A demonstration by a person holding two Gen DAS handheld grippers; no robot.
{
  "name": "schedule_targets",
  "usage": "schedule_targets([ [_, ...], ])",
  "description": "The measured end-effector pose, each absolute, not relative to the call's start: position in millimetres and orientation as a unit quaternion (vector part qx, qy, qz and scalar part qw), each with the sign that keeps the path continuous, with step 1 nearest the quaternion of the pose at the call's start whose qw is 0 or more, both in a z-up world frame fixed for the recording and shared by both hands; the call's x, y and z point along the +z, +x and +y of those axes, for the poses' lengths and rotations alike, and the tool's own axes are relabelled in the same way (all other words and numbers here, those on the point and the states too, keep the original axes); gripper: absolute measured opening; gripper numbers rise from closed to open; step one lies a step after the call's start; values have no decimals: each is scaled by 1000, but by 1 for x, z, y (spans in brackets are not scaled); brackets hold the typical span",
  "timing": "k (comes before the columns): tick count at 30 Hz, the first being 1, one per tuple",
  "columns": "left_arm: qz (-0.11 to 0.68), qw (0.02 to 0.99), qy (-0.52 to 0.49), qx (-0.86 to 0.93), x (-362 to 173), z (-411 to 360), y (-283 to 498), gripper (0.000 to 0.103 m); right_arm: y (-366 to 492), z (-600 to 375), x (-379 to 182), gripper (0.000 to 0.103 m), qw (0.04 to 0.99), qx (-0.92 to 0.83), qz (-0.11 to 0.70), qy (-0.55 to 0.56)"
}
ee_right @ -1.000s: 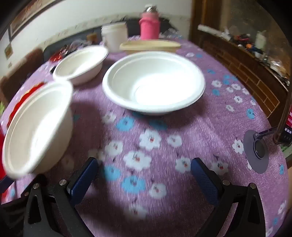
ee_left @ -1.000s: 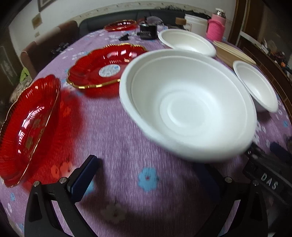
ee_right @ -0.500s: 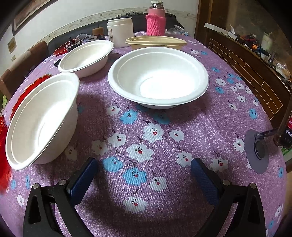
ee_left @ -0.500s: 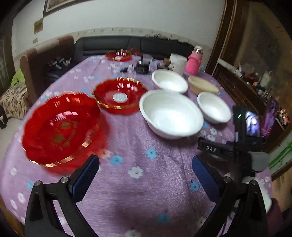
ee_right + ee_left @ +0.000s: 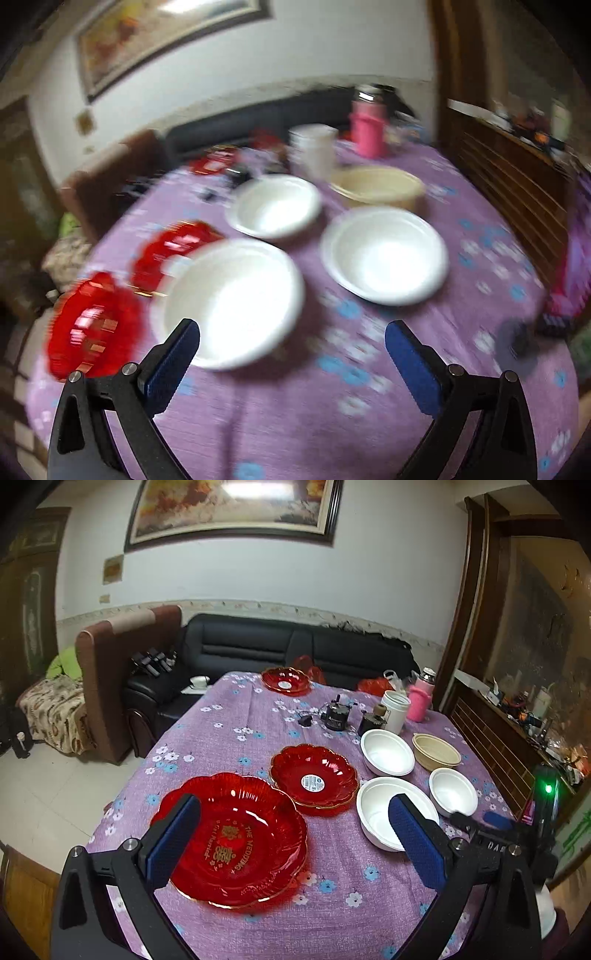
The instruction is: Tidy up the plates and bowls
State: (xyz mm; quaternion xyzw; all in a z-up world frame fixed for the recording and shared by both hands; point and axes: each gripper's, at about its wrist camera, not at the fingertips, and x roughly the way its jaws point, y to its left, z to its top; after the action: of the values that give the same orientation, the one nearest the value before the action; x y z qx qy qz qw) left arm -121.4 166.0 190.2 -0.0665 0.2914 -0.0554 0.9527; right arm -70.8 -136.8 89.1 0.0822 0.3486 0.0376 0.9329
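My left gripper [image 5: 293, 805] is open and empty, high above the purple floral table [image 5: 229, 716]. Below it lie a large red plate [image 5: 236, 838] and a smaller red plate [image 5: 314, 779]; a third red plate [image 5: 286, 679] sits at the far end. A large white bowl [image 5: 380, 812], a medium white bowl [image 5: 386, 751], a small white bowl [image 5: 452, 792] and a beige bowl [image 5: 436, 751] stand to the right. My right gripper [image 5: 291, 332] is open and empty above the large white bowl [image 5: 229, 302]. The right wrist view is blurred.
A white jar [image 5: 395, 710], a pink bottle [image 5: 419, 701] and small dark items [image 5: 336, 714] crowd the far right of the table. A black sofa [image 5: 295, 650] and a brown chair [image 5: 122, 675] stand behind. A wooden sideboard [image 5: 491, 734] runs along the right.
The large white bowl, close and tilted a second ago, now rests on the table. Both grippers have risen and drawn back, staying open. The right view has turned blurry with motion.
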Motion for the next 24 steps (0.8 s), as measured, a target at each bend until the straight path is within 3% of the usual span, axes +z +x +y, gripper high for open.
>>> schedule_targets([
  [7,326,939,-88,-70,202,180,-60,102,-13,-98,116,102,901,172,372,141],
  [12,390,911,-111,-78,178,191,15,102,51,-67,103,102,867,212,426,150],
  [18,477,863,-148,-78,123,201,93,102,111,-32,72,83,839,206,489,120],
  [24,524,833,-162,-77,81,198,143,101,144,-22,50,82,829,171,525,88],
])
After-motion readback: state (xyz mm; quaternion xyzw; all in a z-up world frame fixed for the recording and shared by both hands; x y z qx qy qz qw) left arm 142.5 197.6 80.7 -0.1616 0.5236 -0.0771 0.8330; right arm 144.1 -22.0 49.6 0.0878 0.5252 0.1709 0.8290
